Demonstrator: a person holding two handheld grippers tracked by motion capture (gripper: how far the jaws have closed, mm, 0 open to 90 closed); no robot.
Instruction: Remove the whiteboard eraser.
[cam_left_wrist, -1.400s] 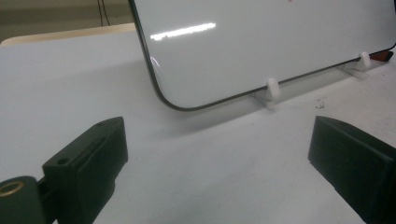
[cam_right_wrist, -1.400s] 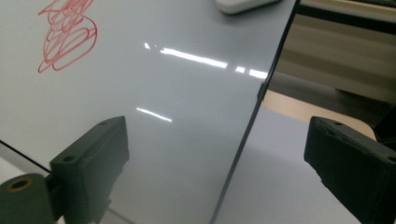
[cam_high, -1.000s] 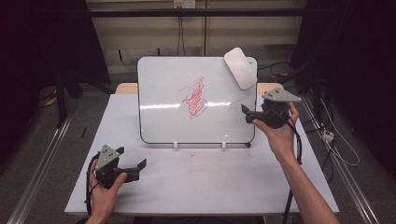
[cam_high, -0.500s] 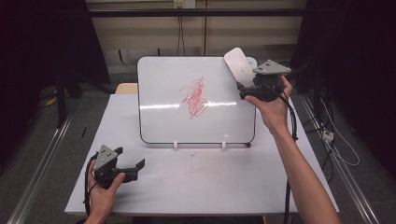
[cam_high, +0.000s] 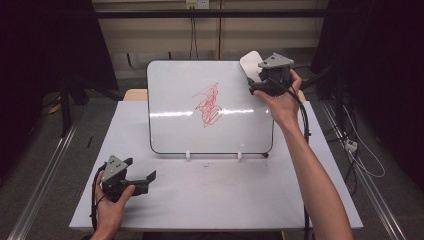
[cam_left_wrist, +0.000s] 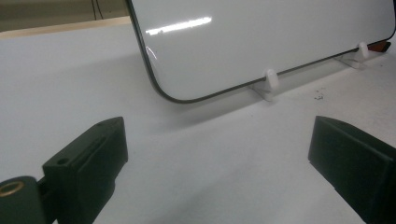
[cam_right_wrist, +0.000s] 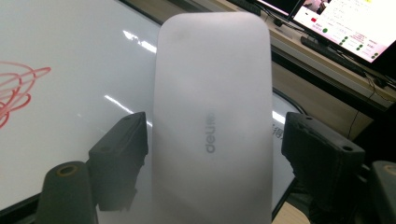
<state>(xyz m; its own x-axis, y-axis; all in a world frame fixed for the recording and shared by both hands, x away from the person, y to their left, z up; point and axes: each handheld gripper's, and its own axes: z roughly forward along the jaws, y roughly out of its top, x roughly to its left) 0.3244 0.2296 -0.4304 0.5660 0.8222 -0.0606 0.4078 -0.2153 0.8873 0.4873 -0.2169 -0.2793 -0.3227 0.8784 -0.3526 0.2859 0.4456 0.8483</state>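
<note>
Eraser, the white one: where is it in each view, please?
High view: the eraser sits at the whiteboard's top right corner.
Right gripper view: it stands in the centre, large, in front of the whiteboard.
Shared landmark: the whiteboard, whose lower left corner also appears in the left gripper view.

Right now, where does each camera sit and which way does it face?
High view: above the person's side, looking forward and down on the table; both forearms, left tongs low, right tongs at the white eraser on the whiteboard top corner.
Left gripper view: rides the left tongs, low over the table, facing the whiteboard's bottom edge; tongs wide open.
Right gripper view: rides the right tongs, facing the eraser between its jaws, which have just been closing; left pad touches, right has a gap.
Shared: all three show the whiteboard.
</note>
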